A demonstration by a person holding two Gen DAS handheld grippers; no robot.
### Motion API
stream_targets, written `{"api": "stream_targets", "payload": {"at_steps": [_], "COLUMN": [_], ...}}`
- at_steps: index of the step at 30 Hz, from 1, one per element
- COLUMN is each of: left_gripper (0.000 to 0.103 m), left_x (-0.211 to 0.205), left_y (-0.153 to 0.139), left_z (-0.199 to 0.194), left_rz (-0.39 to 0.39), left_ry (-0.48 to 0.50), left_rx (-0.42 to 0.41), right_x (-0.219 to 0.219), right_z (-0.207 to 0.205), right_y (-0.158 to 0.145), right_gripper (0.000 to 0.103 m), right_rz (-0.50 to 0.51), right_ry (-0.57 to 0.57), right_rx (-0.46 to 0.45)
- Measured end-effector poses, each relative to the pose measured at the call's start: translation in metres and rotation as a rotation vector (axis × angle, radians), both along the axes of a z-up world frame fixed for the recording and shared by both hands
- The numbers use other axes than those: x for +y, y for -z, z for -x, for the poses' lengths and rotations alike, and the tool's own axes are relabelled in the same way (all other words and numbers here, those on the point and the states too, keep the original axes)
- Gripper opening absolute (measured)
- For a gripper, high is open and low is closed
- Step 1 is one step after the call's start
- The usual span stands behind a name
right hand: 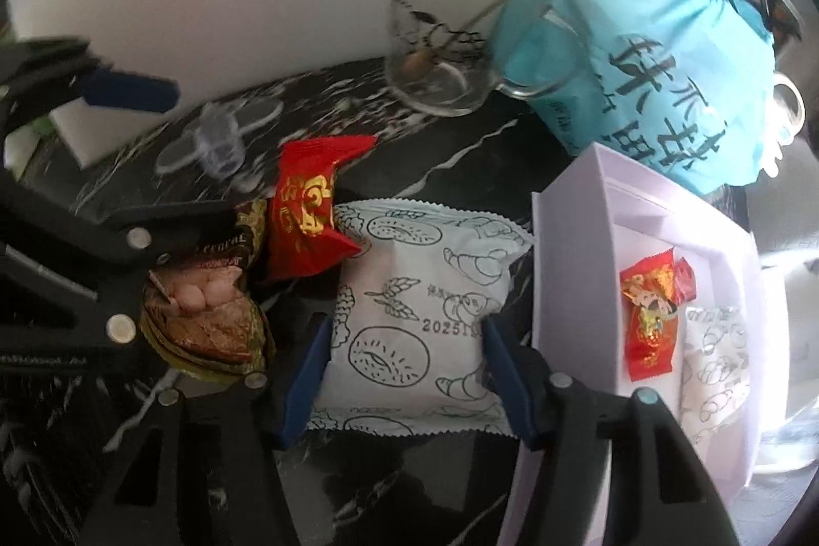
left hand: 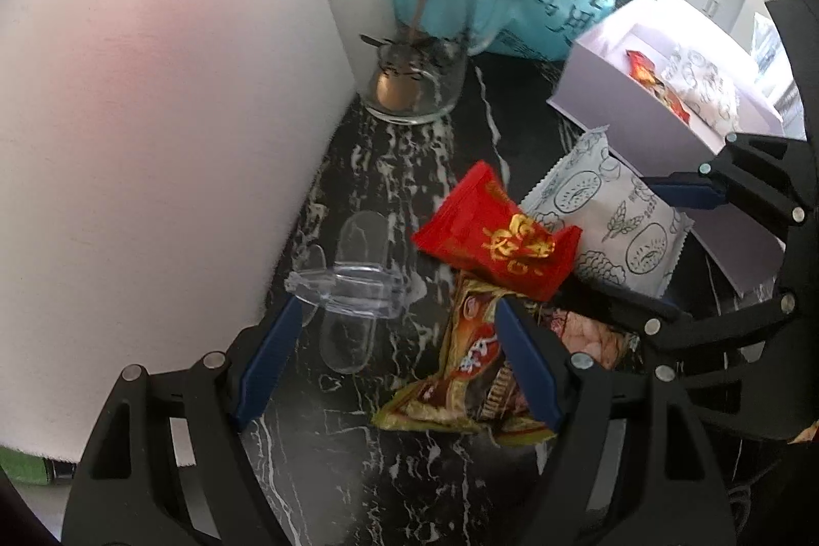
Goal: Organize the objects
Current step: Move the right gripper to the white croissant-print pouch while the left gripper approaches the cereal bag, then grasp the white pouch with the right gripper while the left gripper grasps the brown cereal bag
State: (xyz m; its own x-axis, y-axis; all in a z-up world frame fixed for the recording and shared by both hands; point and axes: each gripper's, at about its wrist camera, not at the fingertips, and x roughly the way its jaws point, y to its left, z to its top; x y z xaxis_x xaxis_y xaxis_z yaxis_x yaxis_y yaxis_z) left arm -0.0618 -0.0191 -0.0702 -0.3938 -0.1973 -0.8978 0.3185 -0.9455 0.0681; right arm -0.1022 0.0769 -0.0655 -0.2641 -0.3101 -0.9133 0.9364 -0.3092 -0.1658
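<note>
Black white-veined marble counter (right hand: 435, 167) carries snacks. Right gripper (right hand: 404, 372) straddles the white bread-doodle packet (right hand: 425, 305) stamped "2025", blue pads at its edges; grip uncertain. Left gripper (left hand: 394, 362) gapes empty above a clear plastic clip (left hand: 353, 285). Blue bag (right hand: 660, 49) shows Chinese characters.

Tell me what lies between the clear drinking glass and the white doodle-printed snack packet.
Only bare black marbled countertop lies between the glass and the white packet; the right wrist view shows it. The red candy wrapper sits off to the side.
</note>
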Motion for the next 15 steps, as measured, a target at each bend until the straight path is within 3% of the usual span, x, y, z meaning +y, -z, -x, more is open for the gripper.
{"api": "stream_targets", "payload": {"at_steps": [8,15], "left_gripper": [0.077,0.077], "left_x": [0.012,0.041], "left_y": [0.005,-0.003], "left_z": [-0.014,-0.027], "left_rz": [-0.08,-0.059], "left_ry": [0.079,0.186], "left_rx": [0.005,0.028], "right_x": [0.043,0.072], "right_z": [-0.014,-0.03], "right_y": [0.003,-0.003], "right_gripper": [0.063,0.063], "right_rz": [0.076,0.141], "right_ry": [0.104,0.191], "right_rx": [-0.039,-0.039]}}
